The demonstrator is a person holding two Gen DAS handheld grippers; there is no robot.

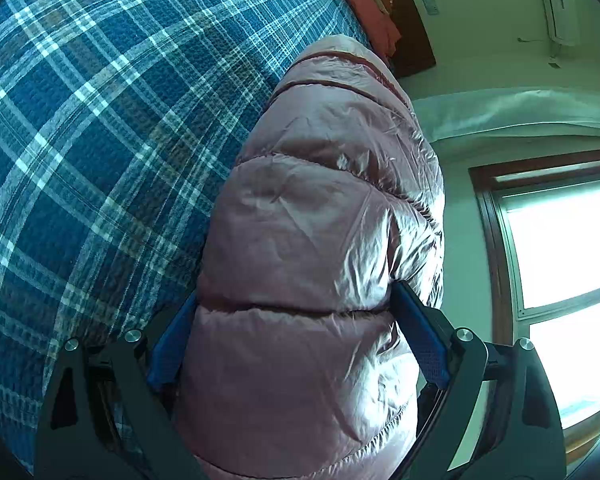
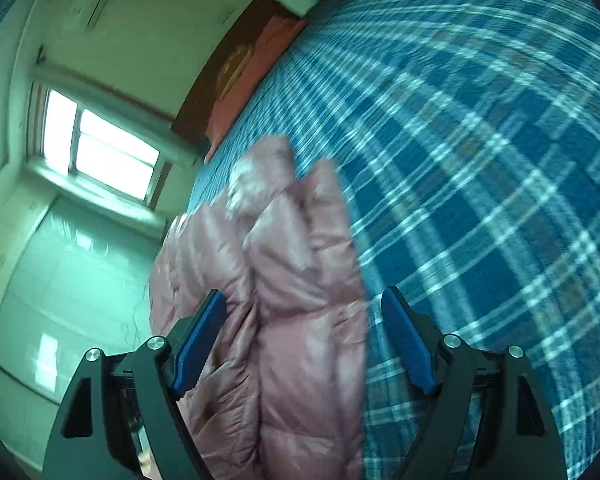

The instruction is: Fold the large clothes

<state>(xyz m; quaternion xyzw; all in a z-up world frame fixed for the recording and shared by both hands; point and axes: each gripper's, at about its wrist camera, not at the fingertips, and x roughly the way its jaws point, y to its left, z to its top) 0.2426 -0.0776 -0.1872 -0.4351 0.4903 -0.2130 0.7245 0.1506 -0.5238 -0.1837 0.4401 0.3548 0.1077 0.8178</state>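
Between both grippers' spread fingers (image 1: 416, 332) (blue-padded): jacket (image 1: 320, 220).

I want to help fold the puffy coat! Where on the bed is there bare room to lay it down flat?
The plaid bedspread lies bare across the wide stretch beside the pink puffer jacket, up to the red pillow at the headboard. The right wrist view shows the same open plaid. It is crowded only where the jacket bulges between the left gripper and right gripper.

Pink puffer jacket (image 1: 312, 240) in my grip

Glossy, quilted and bunched, it hangs lifted between my jaws above the bed's blue plaid cover (image 1: 100, 140).
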